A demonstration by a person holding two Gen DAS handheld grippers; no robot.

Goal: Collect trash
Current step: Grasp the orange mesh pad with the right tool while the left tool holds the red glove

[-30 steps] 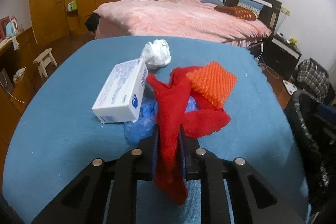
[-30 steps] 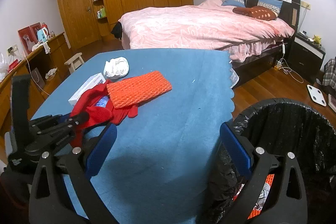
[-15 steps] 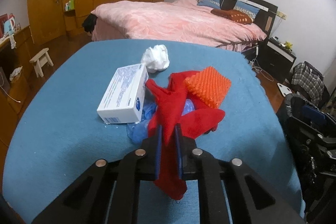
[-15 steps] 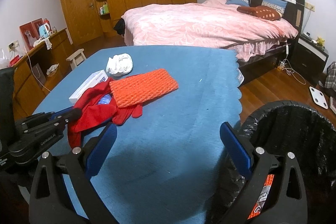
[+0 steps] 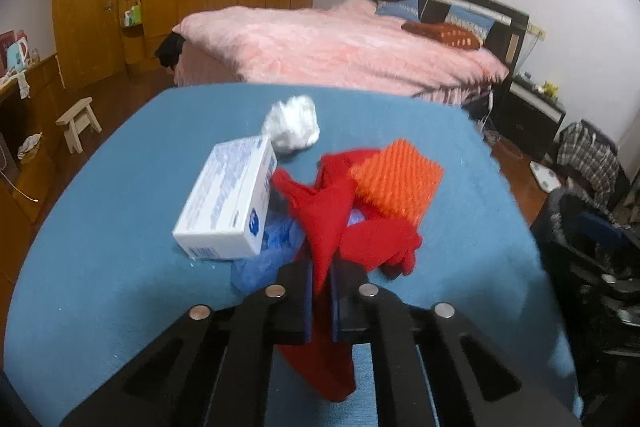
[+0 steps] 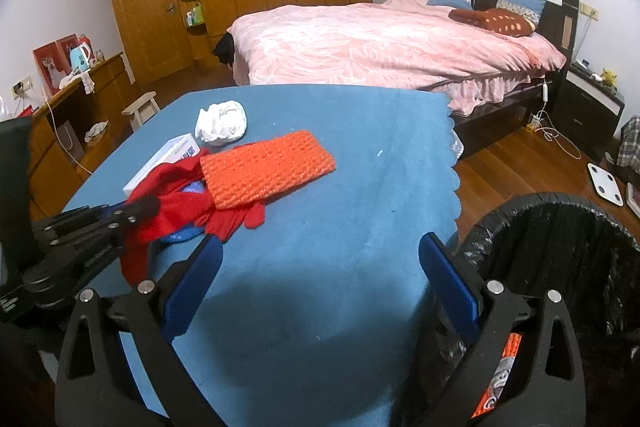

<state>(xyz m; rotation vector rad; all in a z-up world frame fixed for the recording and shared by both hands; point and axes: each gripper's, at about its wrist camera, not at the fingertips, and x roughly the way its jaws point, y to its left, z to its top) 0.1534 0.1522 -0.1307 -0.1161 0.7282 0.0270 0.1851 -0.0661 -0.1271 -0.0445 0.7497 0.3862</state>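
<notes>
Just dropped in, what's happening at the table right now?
Trash pickup is under way. The left tongs have clamped shut on the red cloth, which lies in a pile on the blue table with an orange knitted pad, a white box, a blue plastic glove and a crumpled white wad. The right tongs hang open and empty near the black-lined trash bin at the table's edge.
</notes>
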